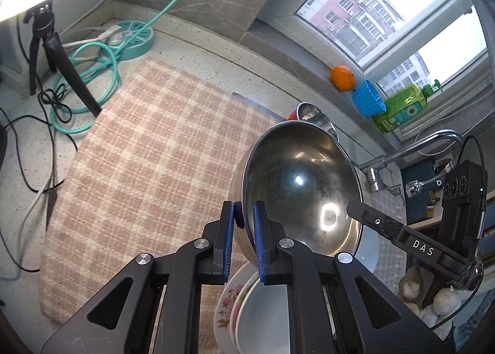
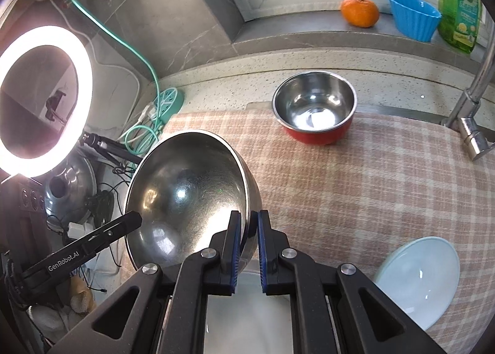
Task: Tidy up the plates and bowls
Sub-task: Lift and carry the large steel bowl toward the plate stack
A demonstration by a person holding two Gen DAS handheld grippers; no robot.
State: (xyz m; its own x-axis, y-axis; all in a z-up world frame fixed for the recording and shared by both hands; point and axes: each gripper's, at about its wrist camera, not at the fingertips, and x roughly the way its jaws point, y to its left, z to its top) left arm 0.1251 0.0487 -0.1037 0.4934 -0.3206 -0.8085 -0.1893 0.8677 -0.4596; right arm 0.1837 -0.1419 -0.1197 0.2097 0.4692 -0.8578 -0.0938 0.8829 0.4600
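In the left wrist view, a black tripod point(image 1: 52, 53) and a coil of teal cable point(image 1: 92, 75) sit at the upper left on the speckled table point(image 1: 198, 53). A checked cloth point(image 1: 139, 153) fills the middle. At lower centre the left tool point(image 1: 243, 221) pinches the near rim of a large steel bowl point(image 1: 297, 180), one blue pad on each side of the wall. Under the bowl, at the bottom edge, lies a stack of plates point(image 1: 241, 301), the outer one flowered. The right tool's finger reaches onto the bowl's rim from the right. An orange point(image 1: 342, 77), a blue cup point(image 1: 368, 98) and a green bottle point(image 1: 402, 106) stand on the sill at the upper right.

In the right wrist view, a ring light point(image 2: 46, 100) glows at the left. The large steel bowl point(image 2: 185, 190) hangs tilted at centre left, with the right tool point(image 2: 248, 230) clamped on its right rim. A red bowl with a steel inside point(image 2: 315, 109) stands on the cloth at upper centre. A pale blue plate point(image 2: 417, 279) lies at the lower right.
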